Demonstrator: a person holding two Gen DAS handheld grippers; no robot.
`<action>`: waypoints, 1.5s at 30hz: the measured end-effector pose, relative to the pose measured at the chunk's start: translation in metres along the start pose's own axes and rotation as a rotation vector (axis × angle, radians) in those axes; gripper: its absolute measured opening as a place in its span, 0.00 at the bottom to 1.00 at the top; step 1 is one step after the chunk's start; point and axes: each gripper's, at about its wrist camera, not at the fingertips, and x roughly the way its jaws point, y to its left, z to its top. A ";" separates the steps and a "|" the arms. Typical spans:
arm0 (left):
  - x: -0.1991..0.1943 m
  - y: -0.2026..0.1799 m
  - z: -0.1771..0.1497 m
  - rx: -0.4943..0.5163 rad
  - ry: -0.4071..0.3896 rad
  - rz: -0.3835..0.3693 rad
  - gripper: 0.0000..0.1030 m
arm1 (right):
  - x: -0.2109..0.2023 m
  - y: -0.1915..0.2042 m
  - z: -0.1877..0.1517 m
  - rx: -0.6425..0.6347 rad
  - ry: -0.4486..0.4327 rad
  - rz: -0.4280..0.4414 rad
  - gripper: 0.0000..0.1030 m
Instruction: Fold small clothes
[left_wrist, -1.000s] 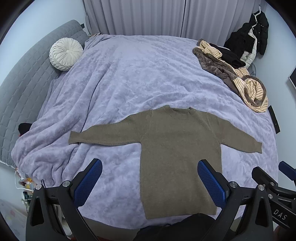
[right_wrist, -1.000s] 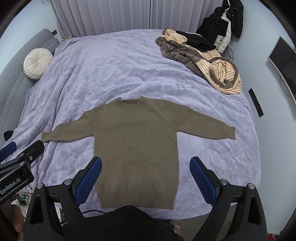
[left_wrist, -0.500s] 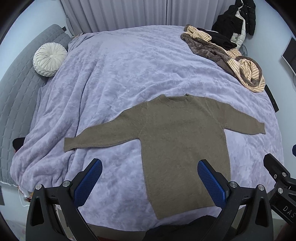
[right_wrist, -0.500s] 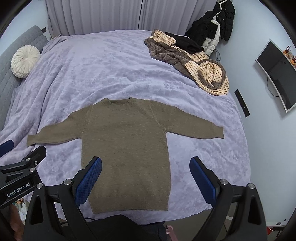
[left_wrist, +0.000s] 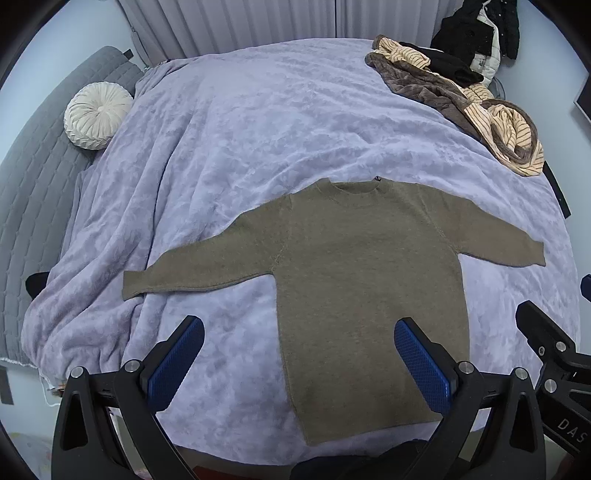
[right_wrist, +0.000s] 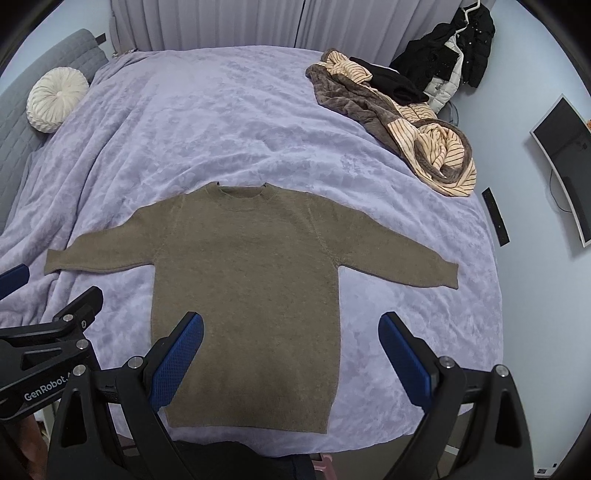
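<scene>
Left wrist: both grippers hover, jaws spread, above sweater (left_wrist: 354, 277).

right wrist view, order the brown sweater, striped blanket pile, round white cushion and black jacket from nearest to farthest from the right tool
1. brown sweater: flat on the bed, directly under the open right tool.
2. striped blanket pile: far right side of the bed.
3. round white cushion and black jacket: cushion far left by the headboard, jacket hanging far right; too close to call.

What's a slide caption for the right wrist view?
Open right tongs above an olive sweater spread flat on a lilac blanket.
</scene>
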 end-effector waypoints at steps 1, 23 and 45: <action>0.001 -0.004 0.001 -0.001 0.004 0.000 1.00 | 0.003 -0.003 0.002 -0.005 -0.004 0.008 0.94; 0.060 -0.112 0.045 -0.035 0.050 0.116 1.00 | 0.112 -0.108 0.038 -0.038 0.035 0.066 0.94; 0.104 -0.213 0.088 0.071 0.060 0.130 1.00 | 0.187 -0.191 0.058 0.051 0.090 0.121 0.94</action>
